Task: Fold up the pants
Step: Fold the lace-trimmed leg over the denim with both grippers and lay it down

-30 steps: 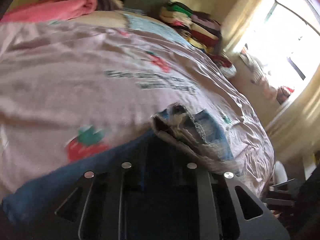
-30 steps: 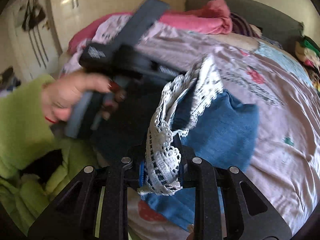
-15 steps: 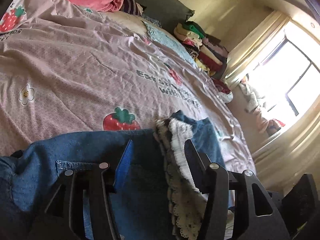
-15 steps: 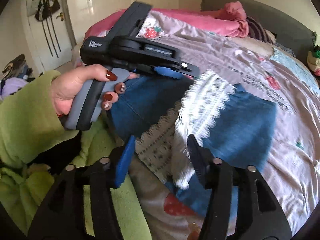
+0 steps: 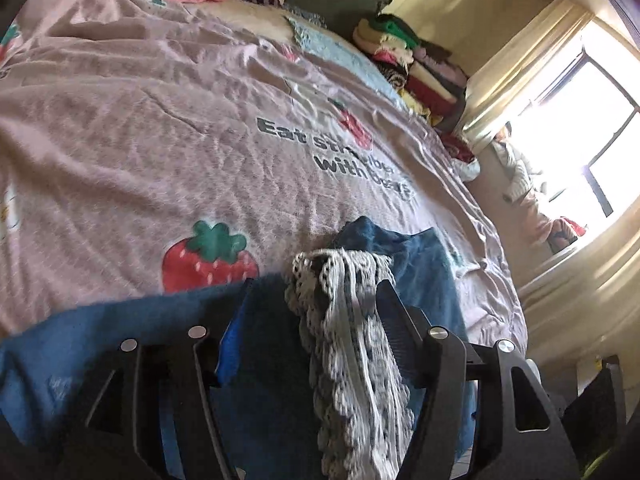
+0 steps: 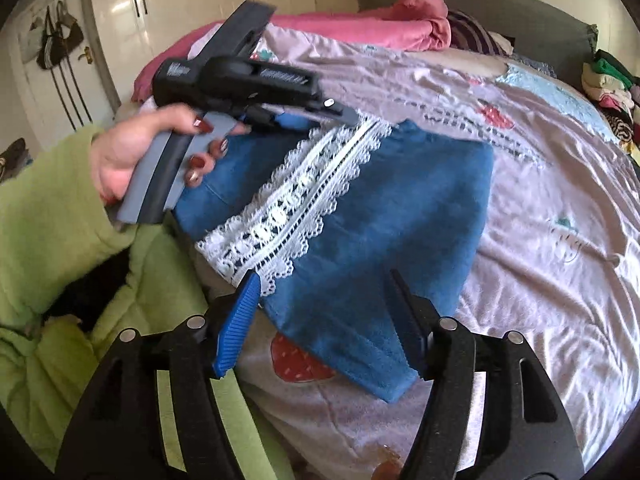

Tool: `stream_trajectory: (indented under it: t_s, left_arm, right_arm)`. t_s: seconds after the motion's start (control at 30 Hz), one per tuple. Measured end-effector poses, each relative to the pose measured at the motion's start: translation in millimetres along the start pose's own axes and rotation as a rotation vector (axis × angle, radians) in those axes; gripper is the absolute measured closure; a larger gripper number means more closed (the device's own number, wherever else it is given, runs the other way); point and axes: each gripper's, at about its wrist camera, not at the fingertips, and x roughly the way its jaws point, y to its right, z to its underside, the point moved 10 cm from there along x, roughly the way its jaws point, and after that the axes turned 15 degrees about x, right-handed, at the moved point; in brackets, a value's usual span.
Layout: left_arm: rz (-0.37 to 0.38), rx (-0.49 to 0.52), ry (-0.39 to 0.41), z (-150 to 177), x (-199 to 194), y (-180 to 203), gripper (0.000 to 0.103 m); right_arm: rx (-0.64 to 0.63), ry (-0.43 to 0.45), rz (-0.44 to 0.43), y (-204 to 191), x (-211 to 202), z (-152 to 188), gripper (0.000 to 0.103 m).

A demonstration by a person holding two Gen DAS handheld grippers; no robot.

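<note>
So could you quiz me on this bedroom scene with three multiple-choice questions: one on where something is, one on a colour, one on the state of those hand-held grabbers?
1. Where do the blue denim pants with white lace trim lie?
A. on the pink strawberry-print bedspread
B. on the floor
C. on a chair

2. What colour is the sleeve of the arm holding the left gripper?
A. red
B. light green
C. white

3. How does the right gripper stand?
A. clamped on the lace
B. open, above the pants
C. out of view

Answers: 1 A, the pants are spread on the printed bedspread. 2 B, the sleeve by the grey handle is light green. 3 B, its jaws have just been opening and stand apart, pressing nothing.
</note>
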Motion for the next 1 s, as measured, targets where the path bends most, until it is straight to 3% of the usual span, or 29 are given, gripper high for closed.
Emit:
stream_trajectory:
  t_s: [0.03,0.07,0.1,0.2,0.33,0.43,0.53,0.57,0.7,0.87,0.9,0.93,1.0]
  left_arm:
    - [0.001,-0.001,-0.006,0,3,1,0.046]
    - [0.001,0.004,-0.010,-2,6,2,0.058]
    - [0.007,0.012,-0.015,-4,10,5,0.080]
    - [-0.016,0.043,-0.007,-8,6,11,0.086]
    - [-0.084,0.092,0.027,-13,-9,7,0.086]
    - [-0.127,0.090,-0.022,-3,8,-7,0.070]
    - [-0.108,0.058,0.001,-3,7,-11,0.063]
    - [-0.113,0.061,0.007,-3,3,-10,0.056]
    - [-0.158,0.119,0.035,-1,-26,1,0.038]
    - [-0.202,0.138,0.065,8,-64,13,0.034]
    - [-0.214,0.138,0.067,13,-72,15,0.016]
    - [-0.224,0.137,0.071,17,-78,17,0.010]
    - [-0.226,0.130,0.080,25,-91,21,0.009]
  right_arm:
    - [0.005,-0.005,-0.002,1,3,1,0.043]
    - [0.013,-0.012,-0.004,2,7,2,0.042]
    - [0.018,-0.015,-0.003,3,7,3,0.042]
    - [0.035,-0.030,-0.002,7,11,5,0.042]
    - [0.033,-0.034,0.014,13,17,0,0.042]
    - [0.041,-0.066,0.031,17,27,3,0.041]
    - [0.044,-0.060,0.029,17,24,3,0.041]
    - [0.048,-0.056,0.025,18,22,3,0.041]
    - [0.072,-0.026,0.029,21,12,-3,0.039]
    - [0.094,0.006,0.051,26,1,-10,0.031]
    - [0.095,0.014,0.063,27,-2,-11,0.030]
    - [0.097,0.025,0.069,29,-6,-13,0.029]
    - [0.103,0.041,0.071,30,-12,-16,0.027]
